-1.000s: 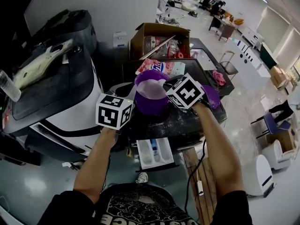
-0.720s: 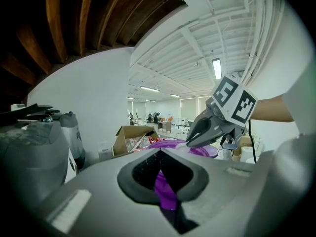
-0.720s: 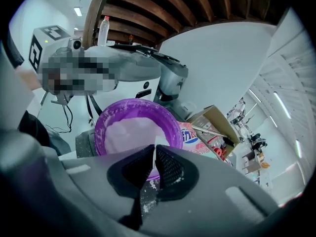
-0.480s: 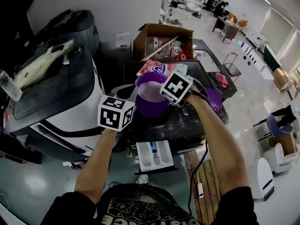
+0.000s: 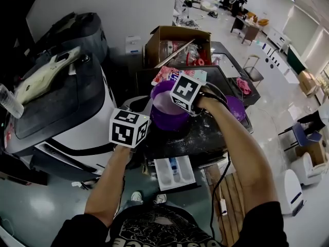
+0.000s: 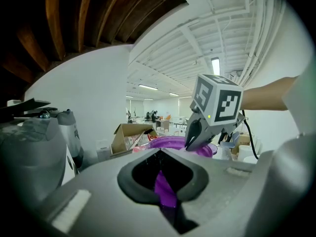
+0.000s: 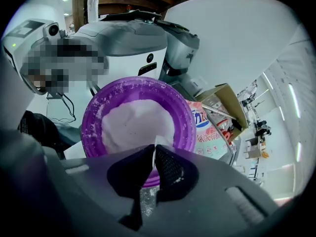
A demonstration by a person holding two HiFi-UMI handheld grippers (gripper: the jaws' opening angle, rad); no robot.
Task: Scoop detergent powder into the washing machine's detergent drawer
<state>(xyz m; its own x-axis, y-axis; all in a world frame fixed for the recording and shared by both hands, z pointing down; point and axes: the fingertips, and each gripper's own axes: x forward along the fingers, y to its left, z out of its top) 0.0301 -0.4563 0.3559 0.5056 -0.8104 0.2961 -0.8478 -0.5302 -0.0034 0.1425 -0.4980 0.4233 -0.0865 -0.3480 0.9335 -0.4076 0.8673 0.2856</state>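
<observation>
A purple bowl (image 5: 163, 118) of white detergent powder (image 7: 136, 125) stands on the dark machine top. My left gripper (image 6: 162, 181) is shut on the bowl's near rim, and a purple strip shows between its jaws. Over the bowl hangs my right gripper (image 7: 153, 157), shut on a thin white piece that looks like a scoop's handle; its tip is just above the powder. In the head view the right gripper (image 5: 174, 105) covers the bowl's right side. The detergent drawer (image 5: 175, 171) is pulled open below, towards me.
A pink and white detergent bag (image 5: 169, 75) lies behind the bowl, with an open cardboard box (image 5: 177, 45) beyond it. A purple lid (image 5: 235, 107) sits at the right. A white and black machine (image 5: 61, 107) stands at the left. Powder dusts the dark top (image 5: 205, 135).
My right gripper has moved left from beside the bowl to over its powder. The left gripper has stayed on the rim.
</observation>
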